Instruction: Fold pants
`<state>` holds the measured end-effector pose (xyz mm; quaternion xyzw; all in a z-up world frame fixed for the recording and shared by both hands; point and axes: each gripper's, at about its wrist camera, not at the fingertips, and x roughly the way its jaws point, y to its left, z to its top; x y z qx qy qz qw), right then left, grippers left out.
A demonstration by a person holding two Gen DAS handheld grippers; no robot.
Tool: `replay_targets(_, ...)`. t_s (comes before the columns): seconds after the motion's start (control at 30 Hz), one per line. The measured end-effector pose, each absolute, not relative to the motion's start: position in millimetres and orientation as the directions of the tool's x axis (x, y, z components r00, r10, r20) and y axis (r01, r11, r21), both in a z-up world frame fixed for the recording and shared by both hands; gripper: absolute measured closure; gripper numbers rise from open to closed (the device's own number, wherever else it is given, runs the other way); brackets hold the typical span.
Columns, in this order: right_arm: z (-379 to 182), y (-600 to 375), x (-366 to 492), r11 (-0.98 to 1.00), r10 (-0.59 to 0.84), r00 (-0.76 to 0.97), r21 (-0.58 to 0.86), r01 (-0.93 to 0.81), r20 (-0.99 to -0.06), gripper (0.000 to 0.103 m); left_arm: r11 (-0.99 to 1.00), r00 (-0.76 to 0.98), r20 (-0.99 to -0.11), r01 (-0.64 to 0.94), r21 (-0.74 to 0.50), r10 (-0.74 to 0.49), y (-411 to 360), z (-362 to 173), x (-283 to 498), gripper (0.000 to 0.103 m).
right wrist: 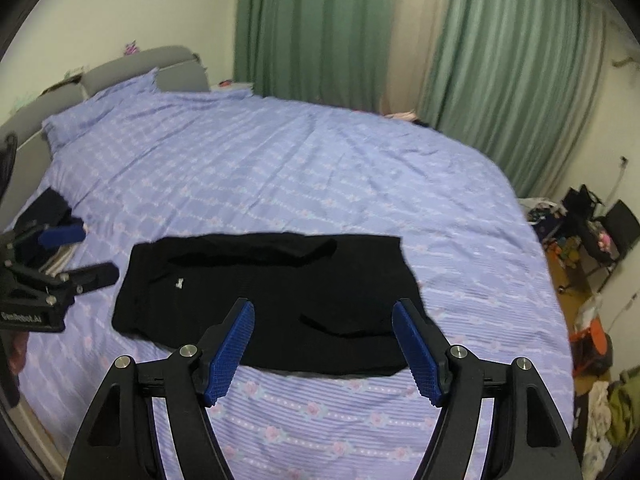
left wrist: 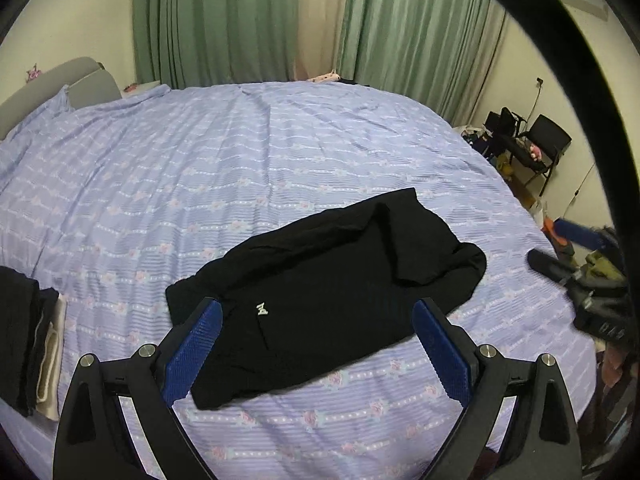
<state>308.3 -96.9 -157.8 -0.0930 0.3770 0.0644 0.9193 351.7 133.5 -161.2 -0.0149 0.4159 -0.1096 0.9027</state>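
Black pants (left wrist: 328, 288) with a small white logo lie folded in a rough rectangle on the lilac bed cover (left wrist: 240, 152); they also show in the right wrist view (right wrist: 272, 296). My left gripper (left wrist: 318, 308) is open and empty, hovering above the pants' near edge. It also shows at the left edge of the right wrist view (right wrist: 76, 254). My right gripper (right wrist: 324, 308) is open and empty above the pants' near edge. It shows at the right edge of the left wrist view (left wrist: 560, 252).
A stack of folded clothes (left wrist: 32, 344) lies at the bed's left edge, also in the right wrist view (right wrist: 52, 208). A grey headboard (right wrist: 140, 66) and green curtains (left wrist: 248, 20) stand behind. A black chair (left wrist: 540, 148) and clutter sit on the floor at right.
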Motion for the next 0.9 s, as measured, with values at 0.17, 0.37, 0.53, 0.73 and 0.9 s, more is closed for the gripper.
replay_targets(0.17,-208,-98,347,0.962,0.075,0.677,-0.126,-0.241,-0.732,0.031,0.981,0.657,-0.731,0.165,-0.099,-0.184,119,-184,383,0.006)
replay_targets(0.37,-278,-101,396,0.950,0.107,0.623,-0.106,-0.295,-0.775,0.031,0.972,0.626,-0.767,0.234,0.015,-0.139,99,-238,452,0.006)
replay_targets(0.53,-329,-103,422,0.942,0.136,0.577,-0.076,-0.328,-0.805,0.032,0.934,0.587,-0.797,0.346,0.089,-0.141,86,-276,498,0.006)
replay_targets(0.73,-362,-104,437,0.936,0.159,0.537,-0.046,-0.348,-0.829,0.035,0.870,0.513,-0.847,0.471,0.145,-0.137,70,-315,526,0.007)
replay_targets(0.9,-364,-112,447,0.933,0.170,0.516,-0.032,-0.359,-0.840,0.093,0.872,0.471,-0.874,0.471,0.134,-0.120,68,-333,542,0.022)
